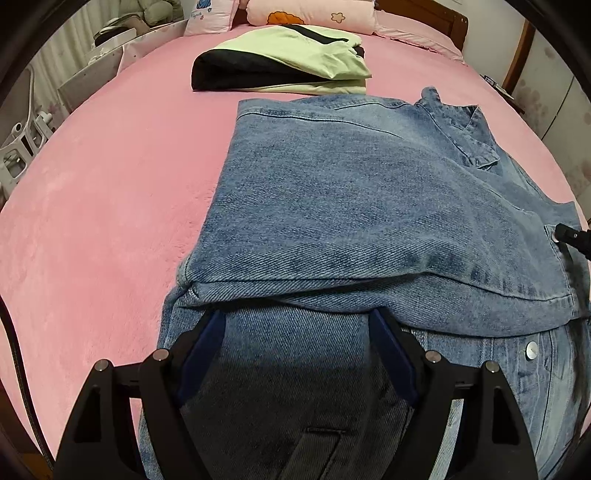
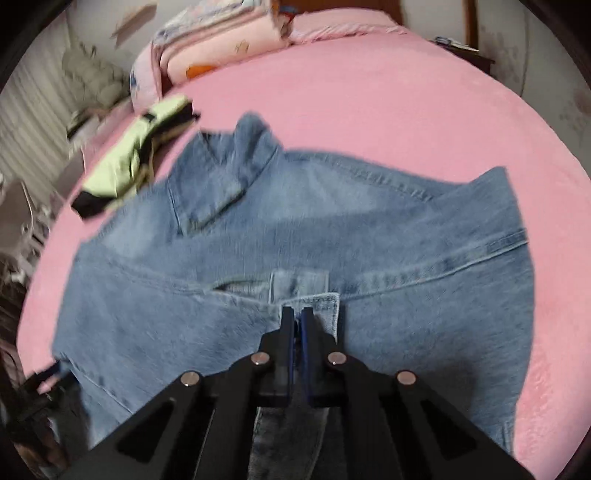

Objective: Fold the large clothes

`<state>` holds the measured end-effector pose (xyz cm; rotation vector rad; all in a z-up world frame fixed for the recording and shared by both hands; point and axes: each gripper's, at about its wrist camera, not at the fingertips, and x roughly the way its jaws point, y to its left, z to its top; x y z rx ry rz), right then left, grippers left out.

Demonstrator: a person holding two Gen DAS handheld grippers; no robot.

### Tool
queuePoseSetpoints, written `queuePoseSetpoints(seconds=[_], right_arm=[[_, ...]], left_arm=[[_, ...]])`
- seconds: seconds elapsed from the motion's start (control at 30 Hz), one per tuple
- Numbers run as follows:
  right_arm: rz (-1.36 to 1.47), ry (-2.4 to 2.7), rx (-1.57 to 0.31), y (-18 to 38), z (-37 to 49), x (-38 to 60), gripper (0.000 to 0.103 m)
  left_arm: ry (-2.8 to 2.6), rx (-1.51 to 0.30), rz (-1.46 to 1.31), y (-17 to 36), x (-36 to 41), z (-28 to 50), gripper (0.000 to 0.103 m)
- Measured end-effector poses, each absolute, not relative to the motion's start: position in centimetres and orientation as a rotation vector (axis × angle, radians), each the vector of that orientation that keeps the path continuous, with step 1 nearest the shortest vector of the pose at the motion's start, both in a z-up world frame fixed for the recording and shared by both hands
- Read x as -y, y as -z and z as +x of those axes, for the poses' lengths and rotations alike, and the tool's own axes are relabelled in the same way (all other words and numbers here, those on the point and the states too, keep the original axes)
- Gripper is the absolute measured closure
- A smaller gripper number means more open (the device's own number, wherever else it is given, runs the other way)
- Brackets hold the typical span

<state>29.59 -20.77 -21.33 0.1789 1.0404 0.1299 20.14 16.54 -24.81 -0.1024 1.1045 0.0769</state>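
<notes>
We see one denim jacket and one folded green-black garment on the pink bed, with two pillows behind. Our left tool stands wide apart over the jacket, holding nothing; our right tool is closed on a jacket edge.

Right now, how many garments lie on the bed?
2: the denim jacket near the grippers, and a folded green-and-black garment beyond it, towards the pillows. Others may be out of view.

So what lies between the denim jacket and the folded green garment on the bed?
Only a narrow strip of bare pink bedspread separates the denim jacket from the green garment. The left wrist view shows it best; the right wrist view is blurred.
</notes>
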Motion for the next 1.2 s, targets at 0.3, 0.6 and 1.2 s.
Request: queuePoseSetpoints(seconds=[0.3, 0.6, 1.2], right_arm=[[0.313, -0.134, -1.144, 23.7, 31.2, 24.6, 0.083], [0.393, -0.294, -1.132, 24.7, 32.6, 23.2, 0.048], [0.117, -0.16, -0.954, 20.1, 32.6, 21.9, 0.101]], left_arm=[[-0.075, -1.104, -0.105, 24.8, -16.5, 20.1, 0.024], [-0.092, -1.102, -0.096, 25.0, -16.2, 20.1, 0.024], [-0.106, -1.09, -0.111, 24.8, -15.8, 20.3, 0.023]])
